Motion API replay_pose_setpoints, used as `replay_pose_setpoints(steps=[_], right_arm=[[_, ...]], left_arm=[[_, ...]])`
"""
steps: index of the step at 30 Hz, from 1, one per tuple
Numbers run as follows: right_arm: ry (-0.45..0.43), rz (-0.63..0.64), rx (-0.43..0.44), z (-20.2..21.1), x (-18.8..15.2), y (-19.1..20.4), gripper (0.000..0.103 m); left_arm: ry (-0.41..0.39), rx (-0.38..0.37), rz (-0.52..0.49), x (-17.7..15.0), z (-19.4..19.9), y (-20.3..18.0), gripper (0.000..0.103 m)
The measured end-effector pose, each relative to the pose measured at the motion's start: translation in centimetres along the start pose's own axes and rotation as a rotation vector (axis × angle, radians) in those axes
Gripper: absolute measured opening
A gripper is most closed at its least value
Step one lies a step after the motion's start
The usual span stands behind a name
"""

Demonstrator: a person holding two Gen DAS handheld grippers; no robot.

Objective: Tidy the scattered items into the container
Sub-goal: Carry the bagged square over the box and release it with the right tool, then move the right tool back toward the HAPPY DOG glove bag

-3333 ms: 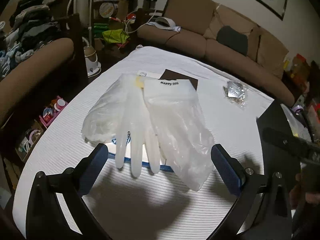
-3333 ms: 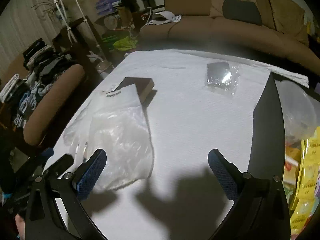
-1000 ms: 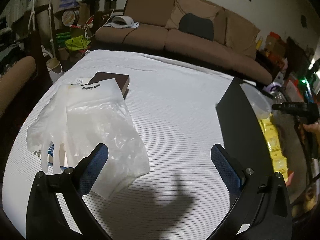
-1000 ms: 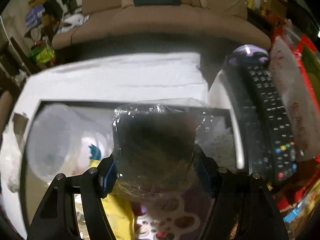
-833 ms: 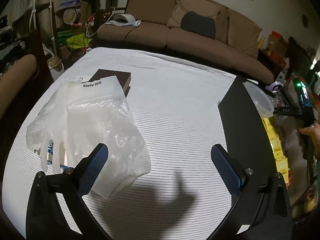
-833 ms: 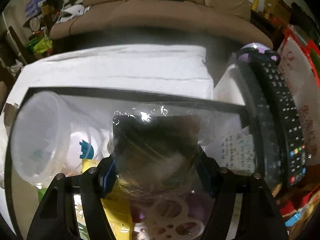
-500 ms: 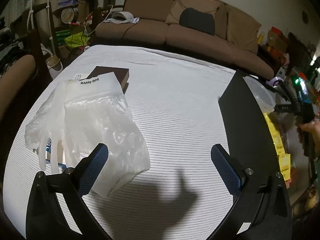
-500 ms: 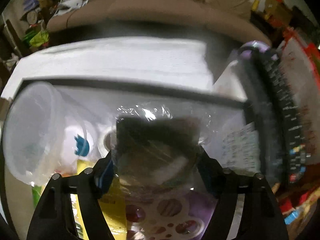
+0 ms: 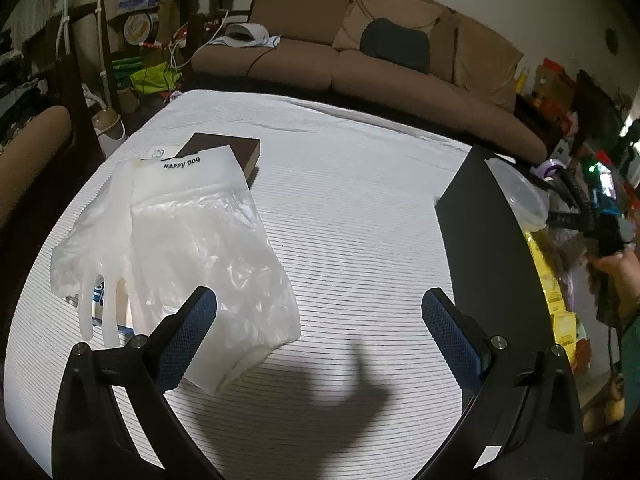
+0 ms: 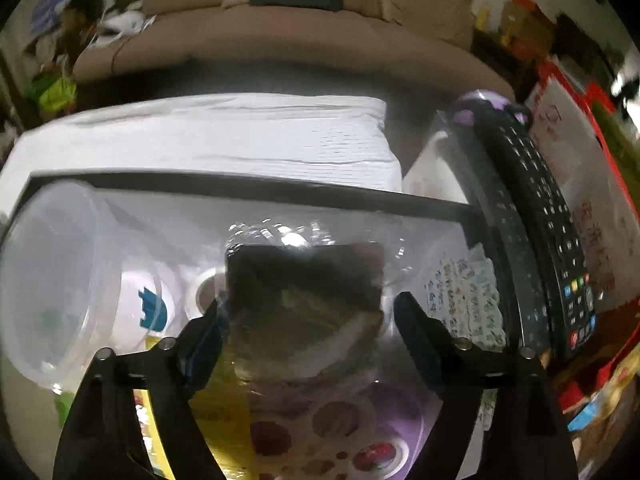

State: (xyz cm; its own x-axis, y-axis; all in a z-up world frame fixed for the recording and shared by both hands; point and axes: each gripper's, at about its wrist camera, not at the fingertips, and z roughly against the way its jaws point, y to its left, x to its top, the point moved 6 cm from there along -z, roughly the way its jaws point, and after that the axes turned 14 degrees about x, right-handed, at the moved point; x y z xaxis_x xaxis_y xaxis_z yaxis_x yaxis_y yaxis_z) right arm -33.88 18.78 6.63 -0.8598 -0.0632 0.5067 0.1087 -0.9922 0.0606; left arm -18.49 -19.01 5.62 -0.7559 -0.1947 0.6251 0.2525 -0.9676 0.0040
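My right gripper (image 10: pixel 308 312) hangs over the black container (image 10: pixel 240 186) with a dark packet in clear wrap (image 10: pixel 304 280) between its pads. Its jaws are closing on that packet. Below it lie a clear plastic tub (image 10: pixel 60 280), yellow packets (image 10: pixel 224 400) and a printed paper. My left gripper (image 9: pixel 318 300) stands open over the white tablecloth with nothing between its fingers. Its left finger overlaps the edge of the clear plastic gloves (image 9: pixel 192 240). A brown box (image 9: pixel 228 150) lies behind the gloves. The container's black wall (image 9: pixel 488 248) stands at the table's right.
A black remote control (image 10: pixel 532 240) lies along the container's right side, with red boxes beyond it. A hand (image 9: pixel 612 272) holds the right gripper at the far right. A brown sofa (image 9: pixel 360 64) stands behind the table, a chair and clutter to the left.
The wrapped packet, earlier lying on the cloth, is now held over the container. Over the last second the right gripper tipped slightly further down into it. The left gripper stayed put.
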Motion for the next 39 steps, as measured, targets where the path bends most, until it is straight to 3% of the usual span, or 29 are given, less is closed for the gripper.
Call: replay_pose_setpoints(steps=[1, 4, 6, 8, 9, 10, 11, 13, 14, 20, 24, 28, 30, 31, 33, 37, 39], right_arm=[[-0.019, -0.018, 0.026, 0.6, 0.0, 0.0, 0.071], [-0.131, -0.122, 0.233, 3.5, 0.8, -0.7, 0.071], [-0.22, -0.246, 0.479, 5.5, 1.3, -1.4, 0.071], [-0.27, -0.383, 0.861, 6.4, 1.5, -1.6, 0.072], [-0.255, -0.445, 0.997, 5.9, 1.4, -1.6, 0.075], [-0.208, -0.485, 1.016, 4.9, 1.1, -1.6, 0.084], [-0.15, -0.505, 0.953, 3.7, 0.5, -1.8, 0.085], [-0.019, -0.482, 0.616, 1.3, -1.2, -3.2, 0.087], [0.017, -0.441, 0.491, 1.1, -1.9, -3.7, 0.075], [-0.065, -0.169, 0.354, 6.1, -1.4, -1.6, 0.073], [-0.11, -0.187, 0.309, 7.9, -0.9, -2.1, 0.074], [-0.058, -0.165, 0.302, 6.1, -1.2, -2.0, 0.073], [-0.021, -0.125, 0.295, 3.6, -1.5, -1.1, 0.065], [0.001, -0.091, 0.258, 2.3, -1.7, -0.7, 0.058], [0.016, -0.002, 0.171, 0.9, -2.4, 0.0, 0.056], [-0.016, 0.024, 0.131, 1.4, -2.6, 0.0, 0.055], [-0.049, 0.054, 0.07, 3.0, -2.4, -0.3, 0.044]], left_arm=[[0.003, -0.004, 0.003, 0.0, -0.1, 0.0, 0.103], [0.008, -0.013, -0.001, -0.1, -0.1, -0.2, 0.103], [0.006, -0.014, -0.006, -0.1, 0.0, -0.4, 0.103], [0.005, -0.02, -0.012, -0.2, 0.2, -0.6, 0.103], [0.003, -0.022, -0.017, -0.2, 0.2, -0.7, 0.103], [0.001, -0.02, -0.024, -0.3, 0.3, -0.9, 0.103], [-0.001, -0.016, -0.03, -0.3, 0.3, -1.0, 0.103], [-0.004, -0.007, -0.042, -0.3, 0.3, -1.3, 0.103], [-0.004, -0.007, -0.047, -0.4, 0.3, -1.5, 0.103], [-0.005, -0.005, -0.062, -0.5, 0.3, -1.7, 0.103], [0.007, -0.006, -0.057, -0.6, 0.1, -1.6, 0.103], [0.001, -0.008, -0.053, -0.6, 0.3, -1.6, 0.103], [0.003, -0.007, -0.054, -0.6, 0.3, -1.7, 0.103], [0.006, -0.005, -0.056, -0.6, 0.3, -1.7, 0.103], [0.01, -0.004, -0.061, -0.7, 0.2, -1.7, 0.103], [0.007, -0.002, -0.06, -0.6, 0.4, -1.4, 0.103], [0.009, -0.006, -0.049, -0.5, 0.4, -1.1, 0.103]])
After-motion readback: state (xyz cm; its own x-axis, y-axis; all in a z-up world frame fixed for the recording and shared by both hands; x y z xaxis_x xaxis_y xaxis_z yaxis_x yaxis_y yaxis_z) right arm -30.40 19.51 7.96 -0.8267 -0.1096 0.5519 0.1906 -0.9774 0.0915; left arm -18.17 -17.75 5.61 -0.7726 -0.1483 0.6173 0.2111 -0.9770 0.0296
